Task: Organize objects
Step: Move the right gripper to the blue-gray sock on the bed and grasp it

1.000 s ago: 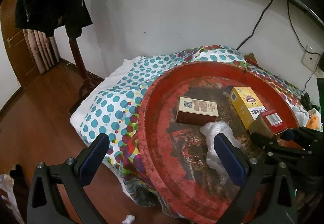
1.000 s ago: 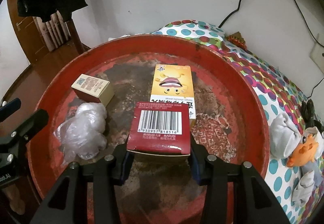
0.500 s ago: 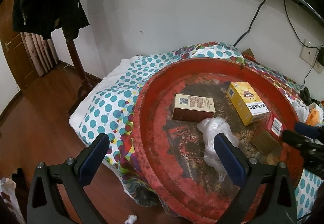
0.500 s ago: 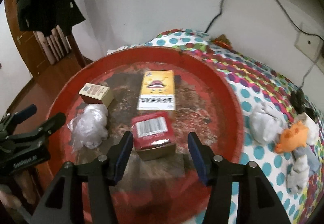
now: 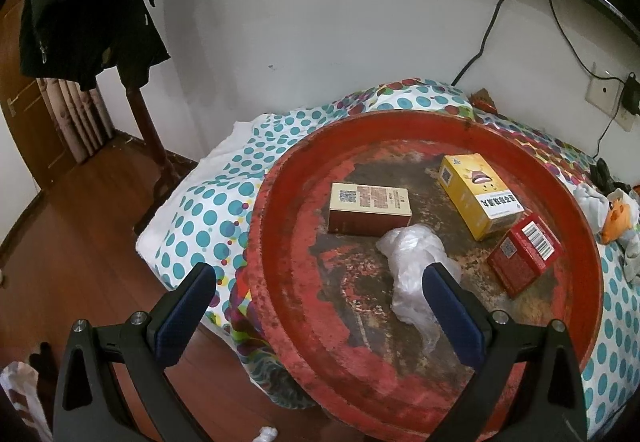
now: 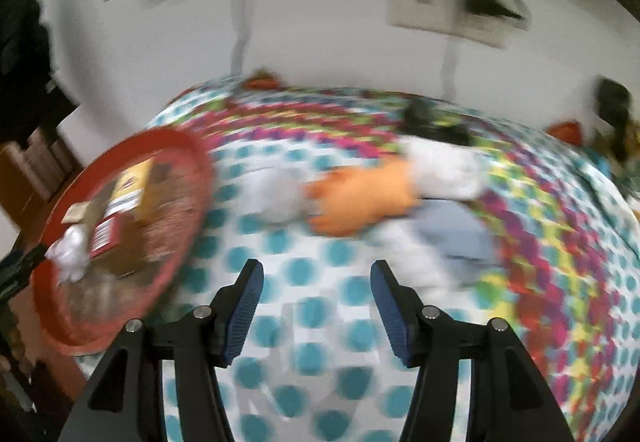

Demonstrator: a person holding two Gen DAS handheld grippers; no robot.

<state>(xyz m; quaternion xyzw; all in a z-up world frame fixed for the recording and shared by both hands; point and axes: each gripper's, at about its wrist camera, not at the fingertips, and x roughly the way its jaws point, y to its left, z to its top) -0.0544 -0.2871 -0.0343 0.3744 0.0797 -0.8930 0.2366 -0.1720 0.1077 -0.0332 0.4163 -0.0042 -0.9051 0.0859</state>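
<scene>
Left wrist view. Your left tongs (image 5: 316, 296) stood wide apart and held nothing, hovering over the near rim of the round red tray (image 5: 276, 306) that lay on the dotted bedspread (image 5: 208, 210). The tray held four things. One crumpled plastic bag (image 5: 412, 262) lay nearest, just ahead of your right-hand finger (image 5: 452, 318) and partly hidden by it. One beige box (image 5: 370, 208) lay flat beyond the bag, touching or nearly touching it. One yellow box (image 5: 478, 194) lay farther right, and one red box (image 5: 524, 254) with a barcode lay just beside its near end. One orange-faced plush toy (image 5: 616, 214) lay on the bedspread past the tray's right rim.

Right wrist view (heavily blurred). Your right tongs (image 6: 316, 304) were also apart and empty, poised over bare dotted bedspread (image 6: 304, 322). The red tray (image 6: 200, 178) sat well to the left, with the same four things discernible in it: yellow box (image 6: 132, 186), red box (image 6: 106, 236), beige box (image 6: 76, 212), and plastic bag (image 6: 72, 248). The plush toy (image 6: 360, 198) lay ahead of the tongs, slightly to the right, apart from the fingertips.
</scene>
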